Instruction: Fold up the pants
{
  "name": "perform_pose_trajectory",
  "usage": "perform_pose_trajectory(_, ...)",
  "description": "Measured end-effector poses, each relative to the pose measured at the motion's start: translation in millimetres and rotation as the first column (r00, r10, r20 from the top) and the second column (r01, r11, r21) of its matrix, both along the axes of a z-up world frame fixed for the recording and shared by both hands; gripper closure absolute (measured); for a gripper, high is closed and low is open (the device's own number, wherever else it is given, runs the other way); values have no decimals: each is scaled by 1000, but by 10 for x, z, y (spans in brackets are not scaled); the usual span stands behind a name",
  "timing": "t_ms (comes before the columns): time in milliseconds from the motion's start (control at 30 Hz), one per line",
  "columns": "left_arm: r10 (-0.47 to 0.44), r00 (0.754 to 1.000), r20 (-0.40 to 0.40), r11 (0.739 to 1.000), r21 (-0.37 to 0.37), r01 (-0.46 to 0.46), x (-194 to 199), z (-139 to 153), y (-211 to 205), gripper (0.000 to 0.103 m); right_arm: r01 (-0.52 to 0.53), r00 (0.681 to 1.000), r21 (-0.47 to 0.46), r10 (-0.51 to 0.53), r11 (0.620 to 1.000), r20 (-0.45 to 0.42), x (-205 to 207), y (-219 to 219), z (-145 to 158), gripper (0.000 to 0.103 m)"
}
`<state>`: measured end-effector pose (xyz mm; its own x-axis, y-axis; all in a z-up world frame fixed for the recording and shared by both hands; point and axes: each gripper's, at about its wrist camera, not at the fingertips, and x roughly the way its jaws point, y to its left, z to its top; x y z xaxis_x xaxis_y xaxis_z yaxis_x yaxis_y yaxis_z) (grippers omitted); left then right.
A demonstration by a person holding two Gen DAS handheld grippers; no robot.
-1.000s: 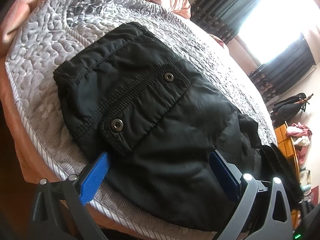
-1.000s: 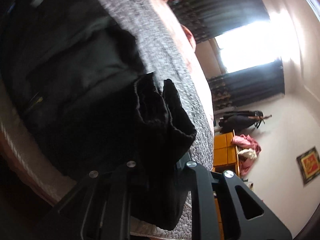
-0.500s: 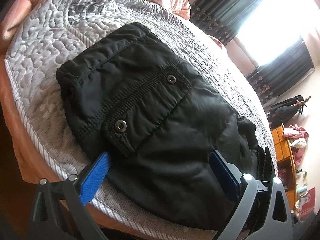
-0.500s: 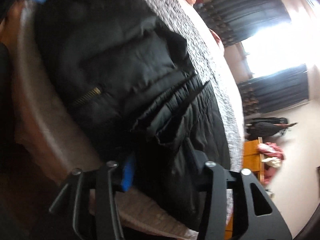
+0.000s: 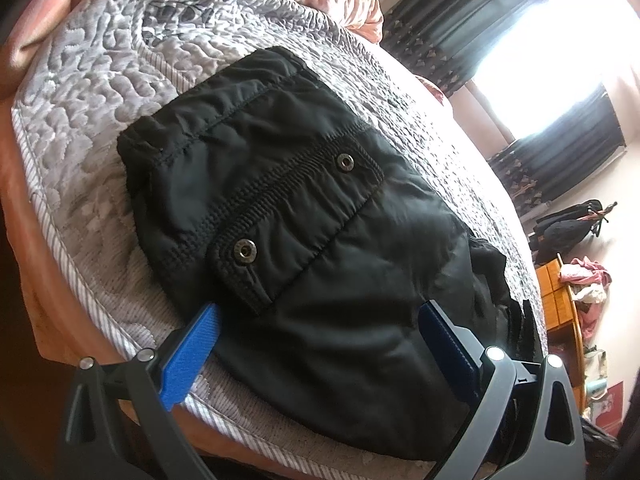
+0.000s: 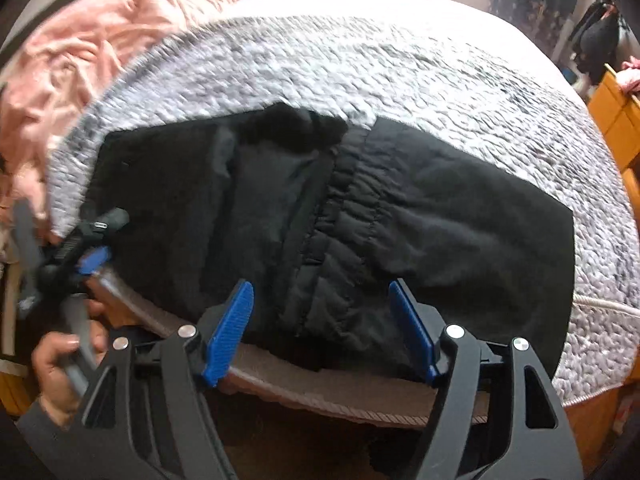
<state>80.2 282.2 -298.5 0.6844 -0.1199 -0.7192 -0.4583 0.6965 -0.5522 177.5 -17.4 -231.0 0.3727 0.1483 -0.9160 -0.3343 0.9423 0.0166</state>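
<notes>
Black pants (image 5: pixel 304 232) lie folded in a compact bundle on the grey quilted bedspread (image 5: pixel 92 92), a snap-button pocket flap facing up. My left gripper (image 5: pixel 316 336) is open, its blue fingers apart over the near edge of the bundle. In the right wrist view the pants (image 6: pixel 332 216) lie flat near the bed's front edge. My right gripper (image 6: pixel 324 320) is open and empty just in front of them. The left gripper (image 6: pixel 88 260) shows at the pants' left end, held by a hand.
A pink blanket (image 6: pixel 100 48) is bunched at the head of the bed. The bed's front edge (image 6: pixel 340 396) lies just under my right gripper. An orange cabinet (image 5: pixel 560 308) with clothes stands at the right. Dark curtains (image 5: pixel 472 12) frame a bright window.
My right gripper has let go of the black fabric, opened and drawn back to the bed's front edge. The left gripper has barely moved.
</notes>
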Motion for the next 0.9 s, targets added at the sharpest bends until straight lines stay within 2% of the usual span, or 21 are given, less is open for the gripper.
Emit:
perform_pose_trajectory(100,0,1000,4,1000,-7,0,-20,-2,28,4,36,998,-25,-37,999,-51,12,-13,-138,33)
perform_pose_trajectory(133,1,1000,6,1000,-10,-1,-26,-5,36,4,42,997,-29,-44,999,-61,3,-14,-181,40)
perform_pose_trajectory(167,0,1000,7,1000,-12,0,-24,-3,39,4,51,996,-22,-52,998,-76,-21,-54,-235,62)
perform_pose_trajectory(267,-2,1000,7,1000,-14,2,-16,-5,45,4,75,987,62,-66,995,-144,-11,-131,-268,95)
perform_pose_trajectory(533,3,1000,11,1000,-23,-2,-39,-4,59,4,18,994,158,-1,987,-107,-173,-94,24,99)
perform_pose_trajectory(700,2,1000,6,1000,-20,-2,-42,-3,54,4,5,981,143,23,990,-194,-111,-79,-327,99)
perform_pose_trajectory(800,-2,1000,-2,1000,-20,2,-22,-2,54,4,-34,982,146,60,989,-178,-137,-38,-276,93)
perform_pose_trajectory(867,-6,1000,-16,1000,-9,6,1,31,43,4,-54,980,165,84,985,-182,-140,-30,-212,81)
perform_pose_trajectory(900,-6,1000,-21,1000,-6,6,-8,66,45,4,-62,978,179,96,982,-184,-135,-37,-164,79)
